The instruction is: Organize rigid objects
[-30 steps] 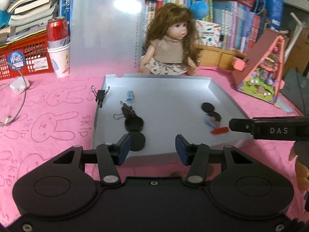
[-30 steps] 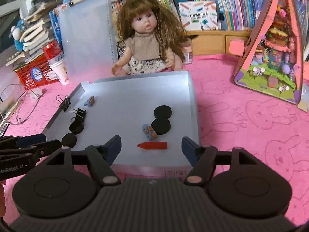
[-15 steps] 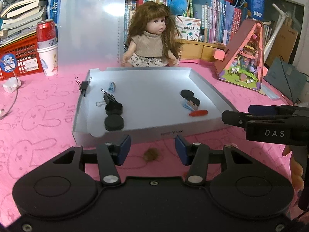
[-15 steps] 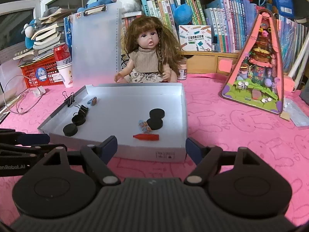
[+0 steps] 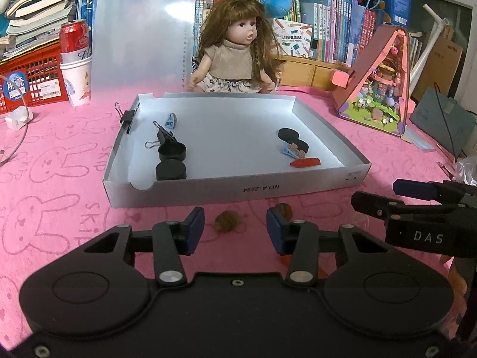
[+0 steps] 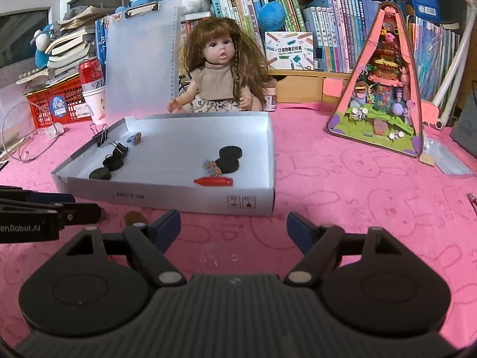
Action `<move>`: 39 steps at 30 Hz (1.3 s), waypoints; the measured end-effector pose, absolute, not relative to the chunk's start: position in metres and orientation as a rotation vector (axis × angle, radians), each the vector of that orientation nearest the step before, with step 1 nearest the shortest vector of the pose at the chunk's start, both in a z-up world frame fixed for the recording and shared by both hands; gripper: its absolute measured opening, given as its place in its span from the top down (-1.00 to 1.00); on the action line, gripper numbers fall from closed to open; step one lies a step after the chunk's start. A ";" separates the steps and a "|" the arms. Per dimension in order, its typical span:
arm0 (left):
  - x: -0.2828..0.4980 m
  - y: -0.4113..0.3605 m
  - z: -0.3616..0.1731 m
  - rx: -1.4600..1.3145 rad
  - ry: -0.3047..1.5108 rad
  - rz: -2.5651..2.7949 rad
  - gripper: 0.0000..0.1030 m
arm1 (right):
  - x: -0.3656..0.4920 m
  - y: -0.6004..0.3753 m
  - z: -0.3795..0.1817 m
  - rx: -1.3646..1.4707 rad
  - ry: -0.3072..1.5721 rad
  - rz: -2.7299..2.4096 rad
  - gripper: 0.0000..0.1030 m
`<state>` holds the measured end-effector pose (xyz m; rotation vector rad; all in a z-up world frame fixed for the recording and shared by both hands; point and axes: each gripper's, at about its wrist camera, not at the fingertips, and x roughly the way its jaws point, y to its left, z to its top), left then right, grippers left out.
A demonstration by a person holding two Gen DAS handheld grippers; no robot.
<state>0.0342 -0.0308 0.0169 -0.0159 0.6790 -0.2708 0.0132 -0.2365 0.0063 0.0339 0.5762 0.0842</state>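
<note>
Two small brown round nuts (image 5: 225,221) are lying on the pink cloth before the shallow white cardboard tray (image 5: 238,189). The left gripper (image 5: 235,229), jaws closing, is bracketing one at twelve o'clock, untouched. The right gripper (image 6: 234,229) is standing released, empty.

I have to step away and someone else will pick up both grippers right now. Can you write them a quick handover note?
Left gripper: empty, jaws closing, low over the pink cloth in front of the tray, with a brown nut lying between them, not yet gripped.
Right gripper: open and empty, also in front of the tray.
In the tray: four black discs, e.g., a binder clip, a red crayon and small blue pieces; another clip sits on the left rim.
Left to do: a second nut lies by the left gripper's right finger; both nuts are still outside the tray.
</note>
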 end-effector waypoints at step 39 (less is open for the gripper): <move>0.042 -0.041 -0.007 0.050 0.646 -0.181 0.20 | 0.001 -0.218 -0.014 -0.033 0.597 0.094 -0.66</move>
